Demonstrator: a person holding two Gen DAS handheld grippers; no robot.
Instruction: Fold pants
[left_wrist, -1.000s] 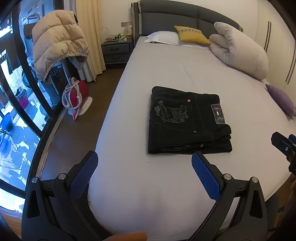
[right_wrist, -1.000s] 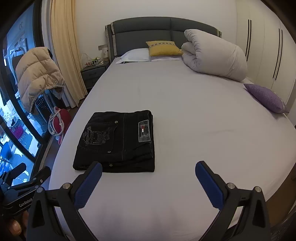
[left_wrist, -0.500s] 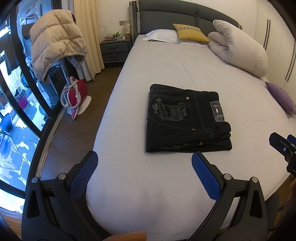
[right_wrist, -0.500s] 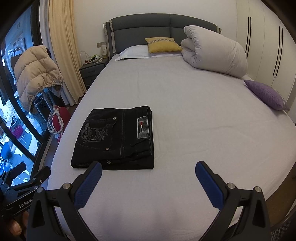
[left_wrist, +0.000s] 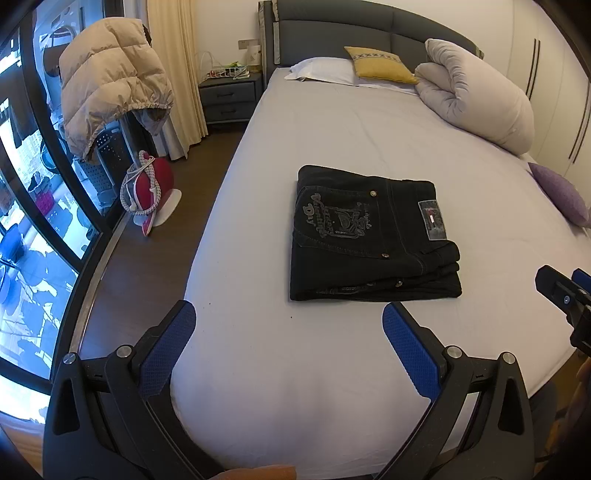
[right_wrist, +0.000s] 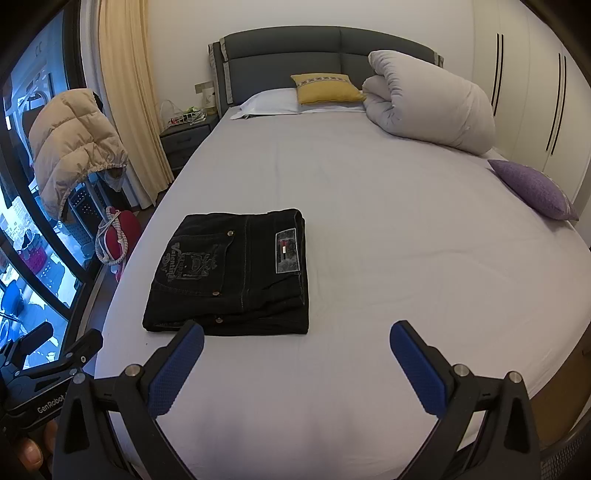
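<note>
The black pants (left_wrist: 369, 236) lie folded in a compact rectangle on the white bed sheet (left_wrist: 332, 369), back pocket and label up. They also show in the right wrist view (right_wrist: 232, 273). My left gripper (left_wrist: 288, 325) is open and empty, held back from the near edge of the pants. My right gripper (right_wrist: 295, 343) is open and empty, near the foot of the bed, to the right of the pants. Part of the right gripper (left_wrist: 565, 295) shows at the right edge of the left wrist view, and the left gripper (right_wrist: 48, 358) shows at the lower left of the right wrist view.
A rolled white duvet (right_wrist: 428, 107), a yellow cushion (right_wrist: 325, 88), a white pillow (right_wrist: 269, 103) and a purple cushion (right_wrist: 532, 188) lie on the bed. A nightstand (left_wrist: 229, 96), a beige jacket (left_wrist: 107, 81) and a red item (left_wrist: 151, 184) stand on the left by the window.
Both grippers have shifted slightly, so the pants sit a little lower and nearer in both views. The pants have not moved on the bed. Both grippers stay open.
</note>
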